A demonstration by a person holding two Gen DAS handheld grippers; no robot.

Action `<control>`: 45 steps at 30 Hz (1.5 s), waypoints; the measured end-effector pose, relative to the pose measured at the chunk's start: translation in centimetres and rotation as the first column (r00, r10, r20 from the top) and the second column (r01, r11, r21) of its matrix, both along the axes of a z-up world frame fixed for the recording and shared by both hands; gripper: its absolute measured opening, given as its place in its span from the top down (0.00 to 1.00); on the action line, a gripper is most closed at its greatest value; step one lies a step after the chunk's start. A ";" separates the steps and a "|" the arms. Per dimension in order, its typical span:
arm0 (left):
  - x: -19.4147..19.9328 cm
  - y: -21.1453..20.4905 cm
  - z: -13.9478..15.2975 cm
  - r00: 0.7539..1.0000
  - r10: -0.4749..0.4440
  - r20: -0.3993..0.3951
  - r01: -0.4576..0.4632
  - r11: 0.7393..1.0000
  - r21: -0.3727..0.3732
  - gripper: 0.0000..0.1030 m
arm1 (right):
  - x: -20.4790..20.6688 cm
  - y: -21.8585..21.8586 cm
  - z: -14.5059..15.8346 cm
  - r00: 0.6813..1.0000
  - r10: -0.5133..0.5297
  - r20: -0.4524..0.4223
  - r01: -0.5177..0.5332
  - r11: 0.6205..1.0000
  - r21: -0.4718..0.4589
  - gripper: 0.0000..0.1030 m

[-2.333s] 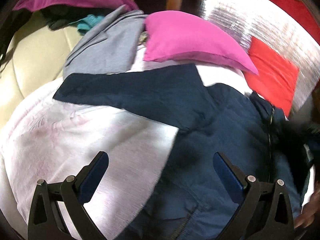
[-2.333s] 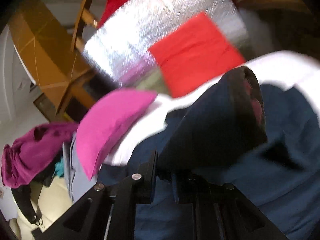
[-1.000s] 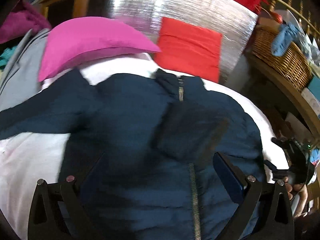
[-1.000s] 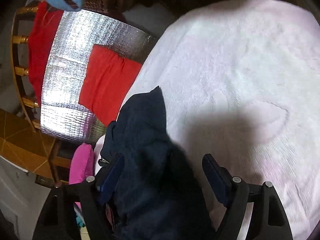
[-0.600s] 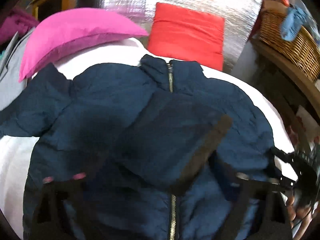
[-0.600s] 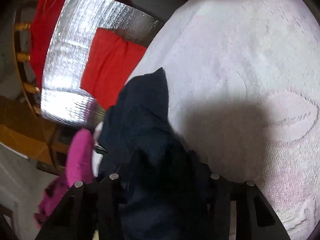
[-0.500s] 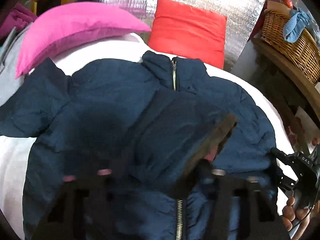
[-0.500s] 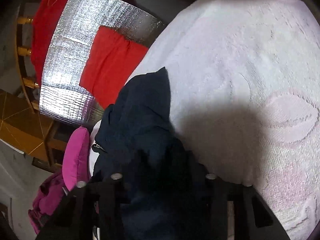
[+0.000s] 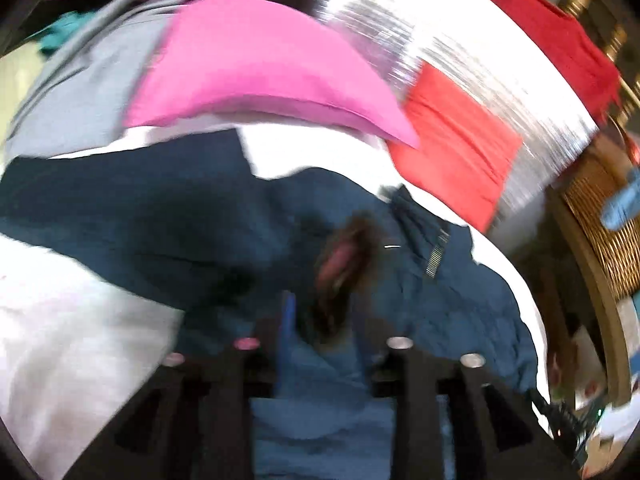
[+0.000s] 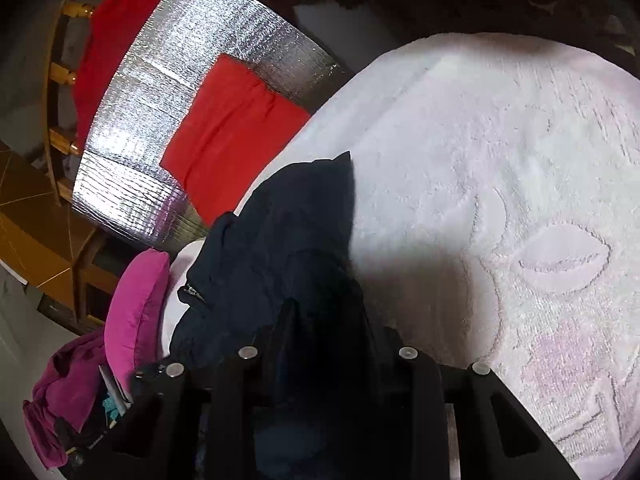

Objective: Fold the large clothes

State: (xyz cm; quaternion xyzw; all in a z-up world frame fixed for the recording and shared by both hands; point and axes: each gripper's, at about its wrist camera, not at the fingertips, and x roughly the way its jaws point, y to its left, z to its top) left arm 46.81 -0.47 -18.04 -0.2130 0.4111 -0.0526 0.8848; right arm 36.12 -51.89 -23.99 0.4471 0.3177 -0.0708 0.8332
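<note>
Jacket [image 9: 208, 216]: navy, lies on the white bed cover [image 10: 500, 184].
Left gripper [image 9: 320, 320]: closed on the jacket cuff; picture blurred.
Right gripper [image 10: 328, 320]: closed on jacket fabric, fingertips hidden.

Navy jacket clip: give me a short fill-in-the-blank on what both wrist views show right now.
1. Both claws, left claw and right claw, are shut on the navy ____.
2. The jacket lies on a ____ blanket.
3. Behind the jacket's sleeve sits a ____ pillow.
4. The red cushion leans against a ____ foil panel.

Missing: jacket; white; pink; silver
</note>
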 end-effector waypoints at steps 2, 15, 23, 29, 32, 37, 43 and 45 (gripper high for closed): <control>-0.6 2.6 0.1 0.998 0.058 -0.011 -0.058 0.998 0.001 0.40 | 0.0 -0.2 -0.1 1.000 -0.009 -0.006 0.009 1.000 0.018 0.65; -3.1 22.9 -3.9 0.900 0.415 -0.138 -0.428 0.900 -0.087 0.27 | -1.6 1.7 3.4 0.997 -0.065 0.031 0.068 0.993 -0.095 0.33; -2.0 26.9 -9.0 0.862 0.436 -0.260 -0.503 0.803 -0.320 0.27 | -1.2 4.8 4.1 0.999 0.028 0.033 -0.023 0.990 -0.141 0.33; -1.3 29.1 -10.7 0.840 0.480 -0.251 -0.541 0.720 -0.434 0.41 | -1.8 3.5 3.7 0.999 -0.005 0.040 0.009 0.995 -0.104 0.33; -0.8 29.5 -11.6 0.838 0.477 -0.266 -0.545 0.704 -0.455 0.68 | -1.8 3.7 3.6 0.999 -0.004 0.040 0.008 0.994 -0.106 0.33; -0.6 29.1 -10.7 0.850 0.485 -0.205 -0.523 0.733 -0.434 0.88 | -1.7 3.5 3.5 0.999 -0.003 0.042 0.008 0.995 -0.097 0.33; -1.3 25.2 -3.9 0.885 0.466 -0.009 -0.446 0.841 -0.307 0.92 | -2.1 3.3 3.9 0.998 -0.018 0.065 0.024 0.996 -0.090 0.33; -1.6 22.8 -1.0 0.902 0.426 0.076 -0.397 0.884 -0.248 0.92 | -2.2 3.2 4.1 0.997 -0.020 0.073 0.027 0.996 -0.084 0.33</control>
